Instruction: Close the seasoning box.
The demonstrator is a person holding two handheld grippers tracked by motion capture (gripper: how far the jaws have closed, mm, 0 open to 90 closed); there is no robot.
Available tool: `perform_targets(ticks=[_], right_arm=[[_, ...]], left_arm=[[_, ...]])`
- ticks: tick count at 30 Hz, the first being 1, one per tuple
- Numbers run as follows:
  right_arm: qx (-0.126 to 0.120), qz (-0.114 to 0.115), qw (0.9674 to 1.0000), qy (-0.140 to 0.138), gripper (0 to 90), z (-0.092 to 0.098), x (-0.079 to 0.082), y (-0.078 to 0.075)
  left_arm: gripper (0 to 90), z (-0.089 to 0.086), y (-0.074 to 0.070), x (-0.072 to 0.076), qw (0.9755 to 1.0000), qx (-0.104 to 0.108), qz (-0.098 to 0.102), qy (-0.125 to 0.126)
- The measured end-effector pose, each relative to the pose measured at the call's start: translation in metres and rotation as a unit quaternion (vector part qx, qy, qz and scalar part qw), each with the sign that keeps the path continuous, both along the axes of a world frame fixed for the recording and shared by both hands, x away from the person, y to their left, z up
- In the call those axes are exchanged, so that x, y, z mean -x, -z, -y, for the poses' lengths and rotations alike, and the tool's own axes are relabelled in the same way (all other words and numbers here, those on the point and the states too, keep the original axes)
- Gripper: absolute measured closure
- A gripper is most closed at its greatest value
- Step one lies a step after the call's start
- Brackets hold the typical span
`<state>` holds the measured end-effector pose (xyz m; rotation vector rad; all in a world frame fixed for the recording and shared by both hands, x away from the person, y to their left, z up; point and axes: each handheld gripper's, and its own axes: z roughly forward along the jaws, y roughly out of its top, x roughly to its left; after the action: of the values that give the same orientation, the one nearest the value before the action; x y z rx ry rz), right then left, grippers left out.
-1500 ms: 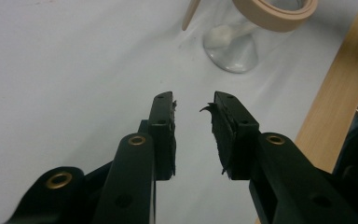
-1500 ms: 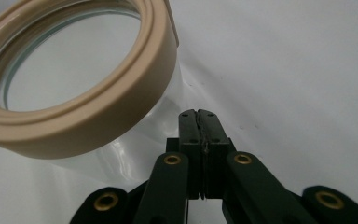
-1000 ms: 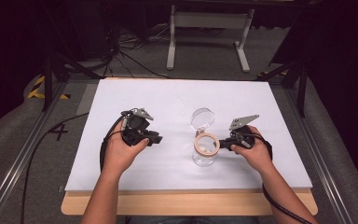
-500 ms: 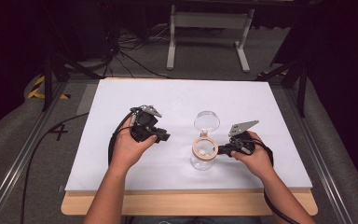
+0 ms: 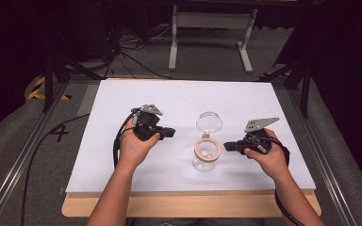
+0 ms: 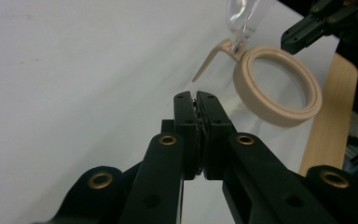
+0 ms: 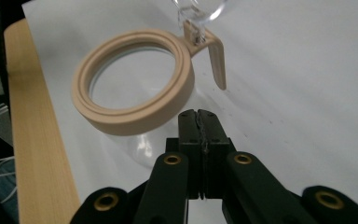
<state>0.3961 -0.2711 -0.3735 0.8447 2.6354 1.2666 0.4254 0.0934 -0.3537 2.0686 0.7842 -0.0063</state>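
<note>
The jar (image 5: 206, 155) stands upright near the middle of the table (image 5: 122, 94), a little toward the person's edge; its beige ring (image 5: 207, 149) sits round the mouth and the clear lid (image 5: 209, 122) is swung open, standing up at the jar's 12 o'clock, hinged at the ring's far side. A small pale thing seems to lie inside, too small to tell.

The left gripper (image 5: 169, 133) hangs at the jar's 9 o'clock, near it but apart; its jaws are pressed together with nothing between them, as the left gripper view shows plainly (image 6: 198, 100); it points toward the ring (image 6: 277, 86), and the tab (image 6: 209, 63) by the hinge lies just beyond its tips.

The right gripper (image 5: 227, 147) sits at the jar's 3 o'clock, its tips just beside the ring; whether they touch it I cannot tell; its jaws too are closed tight on nothing (image 7: 199, 116), and in its view the ring (image 7: 135, 79) and the tab (image 7: 218, 58) lie just ahead.

Judging by this, the two flank the jar so one can steady it while the other works the lid; closed tips suit pushing or nudging rather than grasping; the open lid leans away from the person, leaving the mouth free from both sides.
</note>
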Motion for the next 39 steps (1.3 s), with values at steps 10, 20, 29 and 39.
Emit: perform_targets(ticks=[10, 20, 29, 39], right_arm=[[-0.050, 0.005, 0.9987, -0.011, 90.0, -0.007, 0.012, -0.020], [-0.087, 0.000, 0.9960, -0.023, 89.9, -0.014, 0.015, -0.023], [-0.101, 0.006, 0.9947, -0.021, 89.9, -0.022, 0.014, -0.024], [-0.115, 0.009, 0.9933, -0.008, 89.9, -0.023, 0.013, -0.026]], left_arm=[[88.2, 0.021, -0.005, -0.018, 0.9996, 0.022, 0.003, -0.017], [87.2, 0.041, -0.007, -0.038, 0.9975, 0.064, 0.025, -0.019], [85.9, 0.058, -0.008, -0.043, 0.9968, 0.075, 0.027, -0.004], [85.2, 0.063, -0.011, -0.044, 0.9968, 0.076, 0.025, 0.006]])
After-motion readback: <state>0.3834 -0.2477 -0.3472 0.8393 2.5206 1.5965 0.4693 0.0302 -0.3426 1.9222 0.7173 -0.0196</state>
